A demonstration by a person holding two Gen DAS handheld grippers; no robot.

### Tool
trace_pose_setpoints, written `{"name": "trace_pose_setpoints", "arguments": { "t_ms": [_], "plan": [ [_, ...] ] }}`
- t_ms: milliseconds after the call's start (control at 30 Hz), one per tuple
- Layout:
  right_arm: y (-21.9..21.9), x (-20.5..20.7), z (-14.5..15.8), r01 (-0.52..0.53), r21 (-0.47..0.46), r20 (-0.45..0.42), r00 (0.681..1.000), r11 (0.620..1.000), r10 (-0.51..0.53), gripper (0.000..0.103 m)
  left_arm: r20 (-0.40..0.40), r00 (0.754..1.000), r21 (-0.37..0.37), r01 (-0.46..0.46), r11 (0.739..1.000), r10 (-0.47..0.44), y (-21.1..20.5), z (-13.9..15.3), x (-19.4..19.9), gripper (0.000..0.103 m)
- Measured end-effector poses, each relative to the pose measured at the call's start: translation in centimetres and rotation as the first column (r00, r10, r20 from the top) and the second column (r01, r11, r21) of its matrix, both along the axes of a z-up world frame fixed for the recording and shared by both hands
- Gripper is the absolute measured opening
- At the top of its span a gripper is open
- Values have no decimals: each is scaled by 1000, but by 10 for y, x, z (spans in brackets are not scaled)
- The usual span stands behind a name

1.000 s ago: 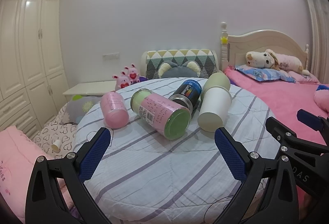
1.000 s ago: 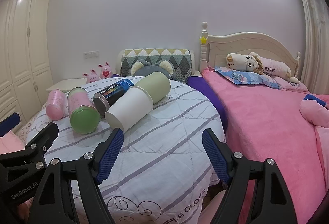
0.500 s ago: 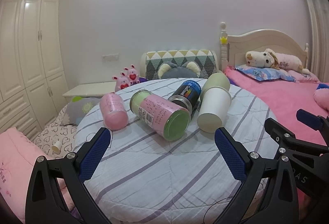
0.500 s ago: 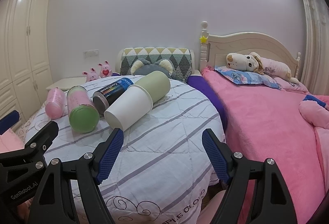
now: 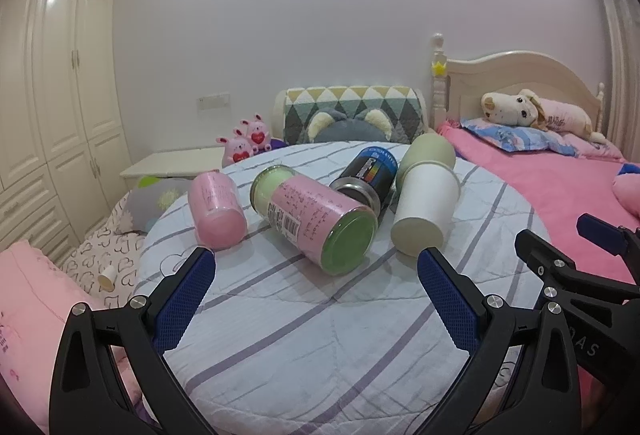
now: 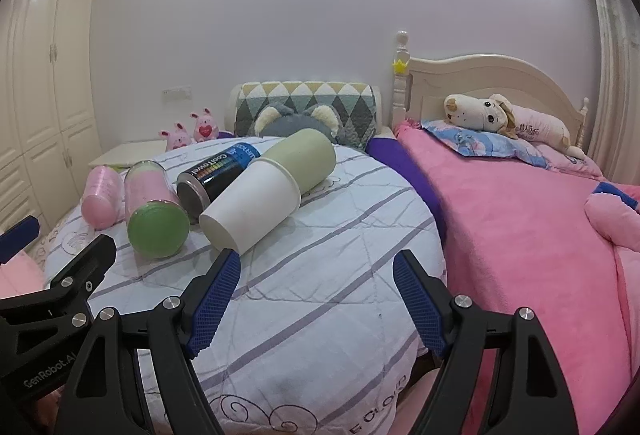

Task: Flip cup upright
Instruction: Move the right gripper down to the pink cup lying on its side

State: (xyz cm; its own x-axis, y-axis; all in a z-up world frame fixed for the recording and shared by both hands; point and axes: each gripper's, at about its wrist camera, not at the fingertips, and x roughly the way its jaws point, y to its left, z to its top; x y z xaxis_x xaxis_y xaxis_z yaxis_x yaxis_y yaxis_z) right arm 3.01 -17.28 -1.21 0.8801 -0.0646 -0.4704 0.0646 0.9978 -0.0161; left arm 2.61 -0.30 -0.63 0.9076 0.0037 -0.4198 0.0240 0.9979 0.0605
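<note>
A white paper cup (image 5: pixel 425 211) lies on its side on the round striped table (image 5: pixel 320 335), its base towards me and a pale green cup (image 5: pixel 429 152) nested at its far end. In the right wrist view the white cup (image 6: pixel 252 203) and green cup (image 6: pixel 304 159) lie left of centre. My left gripper (image 5: pixel 316 299) is open and empty, short of the cups. My right gripper (image 6: pixel 316 295) is open and empty, its left finger (image 6: pixel 216 295) just below the white cup's base.
A pink-labelled jar with a green lid (image 5: pixel 316 215), a small pink cup (image 5: pixel 216 211) and a dark can (image 5: pixel 366 175) lie on their sides left of the white cup. A pink bed (image 6: pixel 520 235) is to the right, a wardrobe (image 5: pixel 48 115) to the left.
Both grippers have edged slightly forward towards the cups. The objects on the table have not moved.
</note>
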Motion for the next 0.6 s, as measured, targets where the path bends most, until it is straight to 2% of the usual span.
{"name": "trace_pose_setpoints", "arguments": {
  "t_ms": [300, 600],
  "plan": [
    [18, 25, 6, -35, -22, -30, 999, 999, 34, 80, -66, 997, -31, -49, 998, 46, 28, -7, 23, 102],
    [75, 58, 22, -198, -41, -57, 979, 979, 195, 80, -133, 976, -29, -175, 984, 170, 87, -4, 42, 102]
  ]
}}
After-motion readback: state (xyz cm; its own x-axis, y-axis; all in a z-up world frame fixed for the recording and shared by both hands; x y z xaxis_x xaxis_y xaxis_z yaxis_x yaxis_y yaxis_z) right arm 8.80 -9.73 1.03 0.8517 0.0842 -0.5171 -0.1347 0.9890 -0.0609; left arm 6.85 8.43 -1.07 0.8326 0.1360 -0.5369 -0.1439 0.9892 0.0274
